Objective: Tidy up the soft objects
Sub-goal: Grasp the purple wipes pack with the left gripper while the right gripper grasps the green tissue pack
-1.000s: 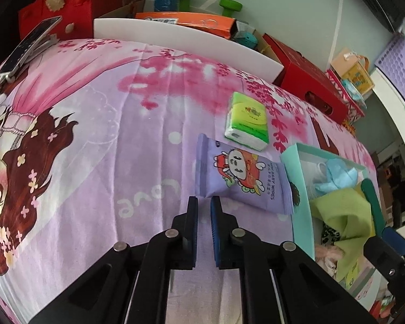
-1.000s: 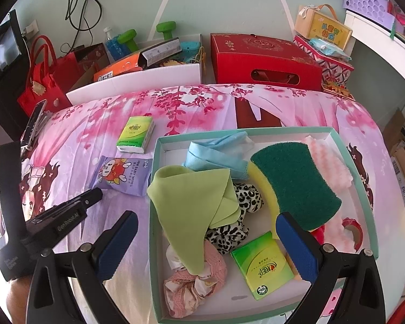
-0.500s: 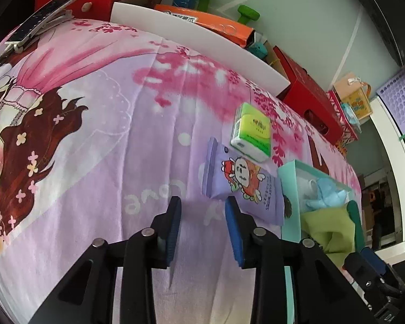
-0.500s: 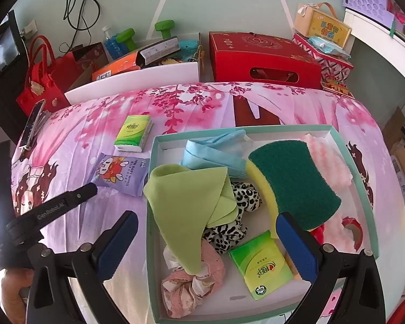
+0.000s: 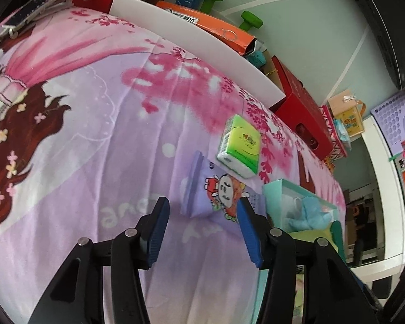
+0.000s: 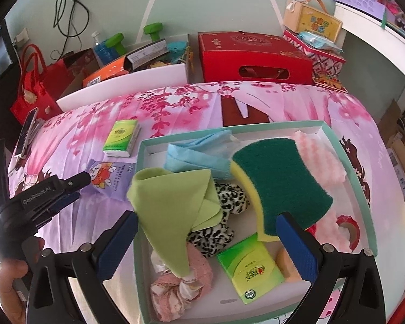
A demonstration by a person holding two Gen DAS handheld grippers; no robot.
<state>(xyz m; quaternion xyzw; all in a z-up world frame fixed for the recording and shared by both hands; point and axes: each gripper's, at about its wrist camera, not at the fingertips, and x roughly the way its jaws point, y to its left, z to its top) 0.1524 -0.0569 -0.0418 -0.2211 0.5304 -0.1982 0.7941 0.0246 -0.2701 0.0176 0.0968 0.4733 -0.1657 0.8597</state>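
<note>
Tissue packs: two green, one [image 6: 122, 138] on the bedsheet [image 5: 94, 135], one [image 6: 249, 266] inside the teal box [image 6: 364, 197]; one purple wipes pack [image 5: 216, 193] beside the box's left edge. Left gripper [image 5: 202, 229] open before the purple pack; right gripper [image 6: 205, 248] open over the box.

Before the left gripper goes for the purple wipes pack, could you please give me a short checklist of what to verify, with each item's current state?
1. Left gripper open: ok, jaws spread and empty.
2. Aligned with the purple wipes pack: ok, the pack lies just ahead between the jaws, flat on the bedsheet.
3. Neighbours clear: not ok, the green tissue pack sits right behind the wipes, and whether they touch cannot be told.
4. Right gripper out of the way: ok, open over the teal box.
5. Room in the box: cannot tell, it is crowded by the green cloth and sponge.
</note>
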